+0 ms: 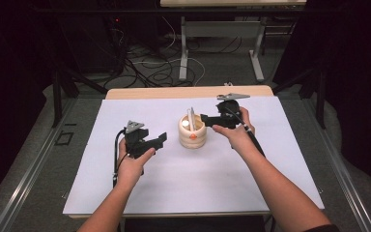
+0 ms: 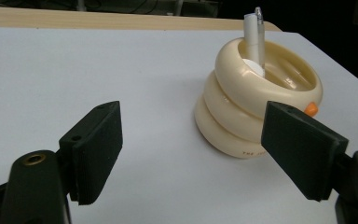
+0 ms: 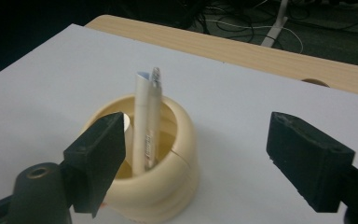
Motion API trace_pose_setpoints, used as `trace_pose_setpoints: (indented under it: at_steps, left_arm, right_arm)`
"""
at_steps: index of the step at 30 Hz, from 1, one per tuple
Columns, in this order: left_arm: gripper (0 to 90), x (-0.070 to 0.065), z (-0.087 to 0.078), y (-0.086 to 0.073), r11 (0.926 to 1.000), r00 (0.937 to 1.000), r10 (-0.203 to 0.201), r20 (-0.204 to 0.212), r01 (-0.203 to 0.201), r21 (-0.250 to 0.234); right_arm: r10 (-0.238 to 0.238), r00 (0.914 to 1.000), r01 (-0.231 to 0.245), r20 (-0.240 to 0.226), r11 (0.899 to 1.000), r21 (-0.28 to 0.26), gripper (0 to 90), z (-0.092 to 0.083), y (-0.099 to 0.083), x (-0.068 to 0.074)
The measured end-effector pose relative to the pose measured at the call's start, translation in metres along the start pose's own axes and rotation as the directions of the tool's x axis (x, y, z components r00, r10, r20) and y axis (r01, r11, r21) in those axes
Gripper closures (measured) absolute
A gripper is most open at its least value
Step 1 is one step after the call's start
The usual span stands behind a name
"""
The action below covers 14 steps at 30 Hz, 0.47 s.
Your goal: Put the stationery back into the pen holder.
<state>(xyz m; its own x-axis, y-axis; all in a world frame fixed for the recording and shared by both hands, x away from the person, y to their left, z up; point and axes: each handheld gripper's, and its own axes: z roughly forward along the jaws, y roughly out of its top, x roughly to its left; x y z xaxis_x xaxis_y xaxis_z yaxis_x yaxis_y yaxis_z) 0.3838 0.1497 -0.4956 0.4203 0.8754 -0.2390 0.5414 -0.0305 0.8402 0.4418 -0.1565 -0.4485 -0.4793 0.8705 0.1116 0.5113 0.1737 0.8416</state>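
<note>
A cream ringed holder [image 1: 192, 134] with an orange dot on its side stands mid-table on the white sheet. Two white pens [image 1: 191, 118] stand upright in it. My left gripper [image 1: 161, 139] is held just left of the holder, apart from it, open with nothing between its fingers. In the left gripper view the holder [image 2: 242, 126] and pens [image 2: 252, 32] lie ahead to the right of the open left gripper [image 2: 193, 149]. My right gripper [image 1: 204, 119] hovers at the holder's right rim, open. In the right gripper view the pens [image 3: 147, 121] rise from the holder [image 3: 168, 191] beyond the right gripper [image 3: 196, 158].
The white sheet [image 1: 198, 179] covers most of a wooden table [image 1: 174, 92], whose bare strip shows at the far edge. Beyond it are floor cables [image 1: 149, 67] and the metal legs of another table [image 1: 183, 53]. Dark curtains flank both sides.
</note>
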Motion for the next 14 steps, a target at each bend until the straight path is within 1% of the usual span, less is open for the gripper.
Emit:
trace_pose_setpoints:
  at_steps: [2, 4, 5, 7, 8, 10, 11, 12, 13, 14]
  left_arm:
    - [21.4, 0.002, -0.001, 0.001, 1.0000, 1.0000, 0.009, -0.002, -0.009, -0.001]
    - [20.6, 0.004, -0.002, 0.002, 0.9999, 0.9997, 0.015, -0.018, -0.015, 0.003]
    - [20.4, 0.006, -0.002, 0.002, 0.9998, 0.9995, 0.021, -0.024, -0.021, 0.006]
    - [20.4, 0.008, -0.002, 0.002, 0.9994, 0.9985, 0.033, -0.044, -0.033, 0.011]
    - [20.5, 0.010, -0.002, 0.002, 0.9995, 0.9986, 0.031, -0.043, -0.031, 0.005]
    - [20.4, 0.013, -0.003, 0.002, 0.9998, 0.9989, 0.018, -0.043, -0.018, 0.009]
    - [20.0, 0.014, -0.003, 0.002, 0.9999, 0.9989, 0.016, -0.045, -0.016, 0.001]
    - [18.4, 0.016, -0.004, 0.003, 0.9998, 0.9988, 0.016, -0.046, -0.015, 0.008]
    - [16.2, 0.017, -0.004, 0.003, 0.9999, 0.9988, 0.011, -0.048, -0.011, 0.006]
    - [15.9, 0.019, -0.004, 0.003, 1.0000, 0.9988, 0.004, -0.050, -0.004, 0.002]
  right_arm:
    - [0.012, 0.9999, -0.012, -0.006, 1.000, -0.008, 19.8, -0.006, -0.006, -0.008]
    - [0.022, 0.9997, -0.022, 0.010, 1.000, -0.011, 17.6, -0.012, -0.012, -0.016]
    - [0.040, 0.9991, -0.040, 0.011, 0.999, -0.012, 17.7, -0.015, -0.015, -0.019]
    - [0.044, 0.9989, -0.044, 0.018, 0.999, -0.014, 17.9, -0.021, -0.022, -0.026]
    - [0.047, 0.9986, -0.047, 0.026, 0.999, -0.016, 18.4, -0.024, -0.026, -0.029]
    - [0.069, 0.9974, -0.069, 0.022, 0.998, -0.013, 17.9, -0.030, -0.033, -0.035]
    - [0.079, 0.9967, -0.078, 0.021, 0.997, -0.019, 17.3, -0.034, -0.038, -0.038]
    - [0.079, 0.9965, -0.078, 0.029, 0.997, -0.028, 16.2, -0.037, -0.042, -0.041]
    - [0.083, 0.9960, -0.082, 0.033, 0.996, -0.032, 14.9, -0.040, -0.046, -0.043]
    - [0.090, 0.9951, -0.088, 0.041, 0.995, -0.034, 14.8, -0.043, -0.050, -0.046]
